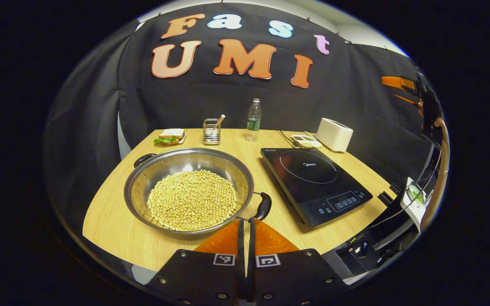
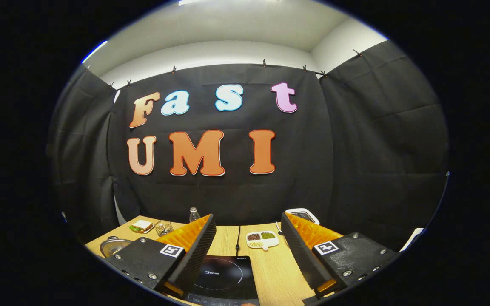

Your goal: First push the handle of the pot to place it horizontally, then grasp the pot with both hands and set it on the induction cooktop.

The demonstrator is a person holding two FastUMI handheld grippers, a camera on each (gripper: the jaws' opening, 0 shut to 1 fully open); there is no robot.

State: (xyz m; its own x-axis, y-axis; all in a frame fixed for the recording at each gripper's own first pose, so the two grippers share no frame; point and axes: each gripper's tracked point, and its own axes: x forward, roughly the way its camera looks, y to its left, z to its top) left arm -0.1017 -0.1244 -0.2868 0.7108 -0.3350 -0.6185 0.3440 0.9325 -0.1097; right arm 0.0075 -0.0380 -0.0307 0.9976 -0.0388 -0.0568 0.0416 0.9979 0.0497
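While my left hand-held gripper (image 1: 245, 229) sits low at the near edge of the table (image 1: 109, 221), its fingers are pressed together w/ nothing between them, tips just short of the pot's near handle (image 1: 263, 205).

Item 1 – pot (image 1: 143, 178): steel, wide, shallow, on the table's left half in the left gripper view. Filled approx. halfway across w/ soybeans (image 1: 192, 199). Two black handles: near one toward my gripper at lower right of the rim, far handle (image 1: 143, 159) at upper left, so the handle line runs diagonally. Not on the cooktop.

Item 2 – induction cooktop (image 1: 313, 182): black, flat, right of the pot, just beside it but apart. Also seen in the right gripper view (image 2: 223, 276), below my right fingers.

Item 3 – right hand-held gripper (image 2: 248, 250): fingers spread wide, nothing held, raised above the cooktop, pointing at the back wall.

Misc., back of table, left to right: sandwich on a plate (image 1: 171, 136); wire holder (image 1: 211, 131) w/ a stick in it; water bottle (image 1: 253, 120); small divided dish (image 2: 262, 239) of beans; white toaster (image 1: 334, 134).

Pot rim also visible at far left of the right gripper view (image 2: 113, 245).
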